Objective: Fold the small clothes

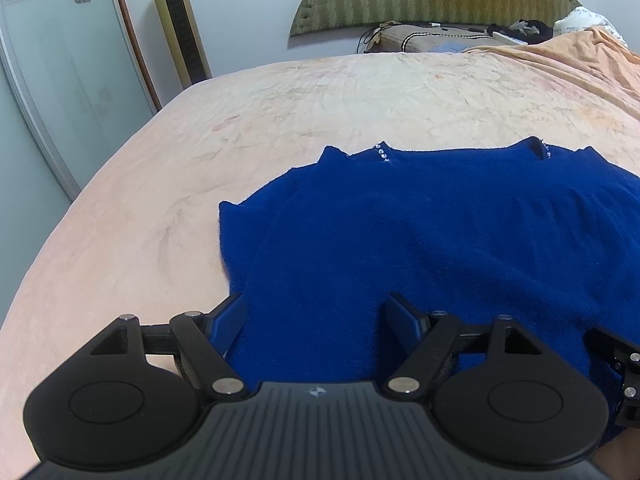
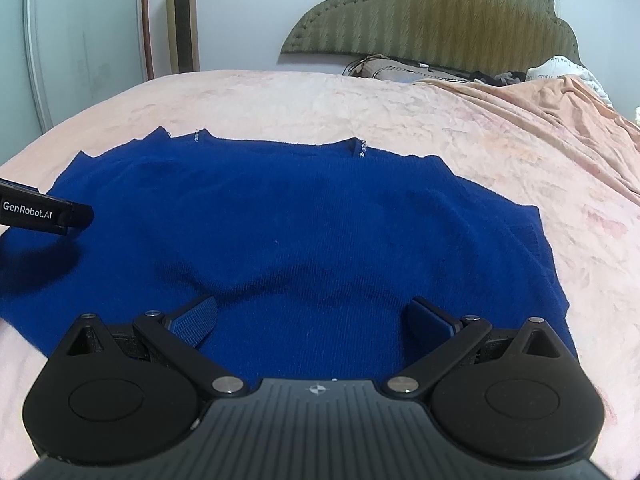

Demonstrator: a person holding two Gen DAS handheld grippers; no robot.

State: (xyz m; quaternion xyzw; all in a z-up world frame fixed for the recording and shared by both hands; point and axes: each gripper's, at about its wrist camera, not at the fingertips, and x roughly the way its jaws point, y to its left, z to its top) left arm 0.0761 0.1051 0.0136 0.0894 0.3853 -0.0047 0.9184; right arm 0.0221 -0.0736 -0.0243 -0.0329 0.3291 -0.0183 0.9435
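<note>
- Left gripper, left wrist view: jaws spread wide over the near hem of the blue knit top, pads not pressing the cloth; top lies flat on the peach bedspread, neckline away from the camera
- Judgement: close low on the hem edge, catching both layers
- Right gripper, right wrist view: jaws likewise apart over the hem, nothing pinched
- Fabric: fine ribbed knit, soft, likely to stretch; small beads by the neckline; lift both corners evenly
</note>
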